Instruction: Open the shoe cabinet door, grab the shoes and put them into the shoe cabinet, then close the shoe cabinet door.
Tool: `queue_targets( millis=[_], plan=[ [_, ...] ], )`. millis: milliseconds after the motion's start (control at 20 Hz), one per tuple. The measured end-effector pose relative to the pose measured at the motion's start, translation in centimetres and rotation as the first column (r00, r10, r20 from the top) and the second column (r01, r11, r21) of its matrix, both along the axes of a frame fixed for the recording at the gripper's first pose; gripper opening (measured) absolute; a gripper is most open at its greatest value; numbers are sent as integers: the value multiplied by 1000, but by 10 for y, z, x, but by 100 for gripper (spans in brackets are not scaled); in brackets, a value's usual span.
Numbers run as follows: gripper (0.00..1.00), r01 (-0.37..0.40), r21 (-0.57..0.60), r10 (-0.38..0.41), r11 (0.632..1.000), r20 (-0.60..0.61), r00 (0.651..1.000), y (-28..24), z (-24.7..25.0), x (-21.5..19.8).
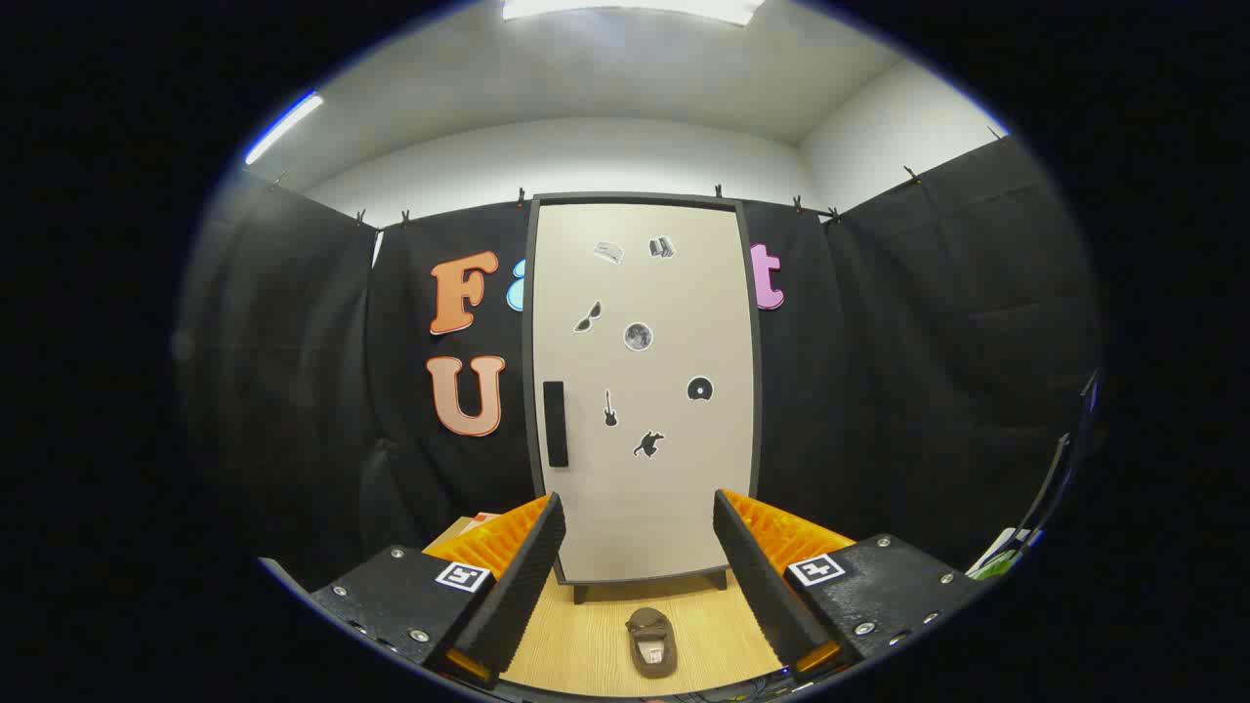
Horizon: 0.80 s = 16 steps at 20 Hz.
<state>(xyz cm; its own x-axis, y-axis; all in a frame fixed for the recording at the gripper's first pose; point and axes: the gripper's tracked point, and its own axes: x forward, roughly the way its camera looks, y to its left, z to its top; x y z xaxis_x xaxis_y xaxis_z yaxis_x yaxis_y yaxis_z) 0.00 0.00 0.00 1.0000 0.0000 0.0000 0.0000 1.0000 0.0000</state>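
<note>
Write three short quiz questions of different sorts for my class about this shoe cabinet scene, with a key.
1. True or false: the cabinet door is shut.
2. Where does the shoe lie? A) inside the cabinet B) on the wooden surface between the fingers C) gripped in the gripper
3. Fill in: the black handle sits near the door's ____ edge as seen here.

Key: 1 true; 2 B; 3 left. The gripper is open, holding nothing.
</note>
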Motion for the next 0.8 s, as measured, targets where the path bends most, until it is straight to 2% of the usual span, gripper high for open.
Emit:
queue_targets(
  millis=[800],
  plan=[
    [95,-3,-6,3,1000,-17,1000,12,-1,-3]
  ],
)
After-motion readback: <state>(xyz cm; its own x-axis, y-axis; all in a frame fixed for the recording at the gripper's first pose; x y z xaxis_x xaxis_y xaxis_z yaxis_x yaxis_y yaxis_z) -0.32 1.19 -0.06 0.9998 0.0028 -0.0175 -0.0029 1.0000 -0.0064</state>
